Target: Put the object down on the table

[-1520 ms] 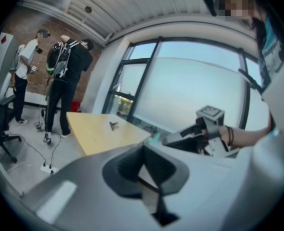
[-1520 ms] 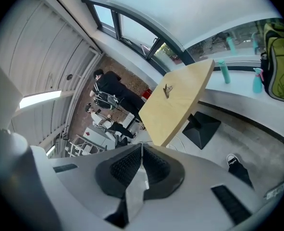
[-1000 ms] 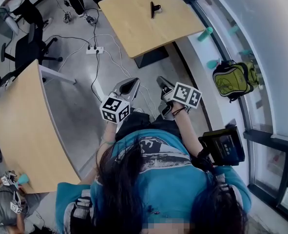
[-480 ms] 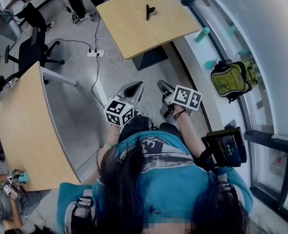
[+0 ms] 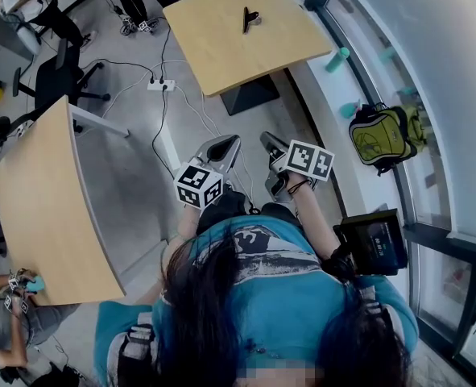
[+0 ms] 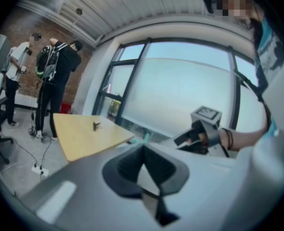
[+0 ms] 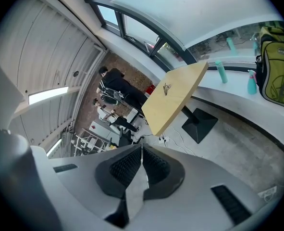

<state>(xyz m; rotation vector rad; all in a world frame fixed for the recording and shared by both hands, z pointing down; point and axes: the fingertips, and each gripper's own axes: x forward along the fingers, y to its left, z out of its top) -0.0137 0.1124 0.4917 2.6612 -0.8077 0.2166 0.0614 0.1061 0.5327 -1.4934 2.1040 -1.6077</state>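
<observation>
Both empty: left hand-held gripper and right hand-held gripper pressed together on nothing.
Small black object lies on the surface, toward its far edge, well apart from you. Looks light, stiff; pinch across its narrow body.

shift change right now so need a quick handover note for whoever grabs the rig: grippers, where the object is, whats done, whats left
Left gripper: jaws together, nothing between them.
Right gripper: jaws together, empty too.
Both are held in front of the person's chest, well short of the far table.
Object: the small black clip-like object lies on that table, with neither gripper touching it.
Done: the object is down on the table.
Left: apparently nothing for the placing itself.
</observation>
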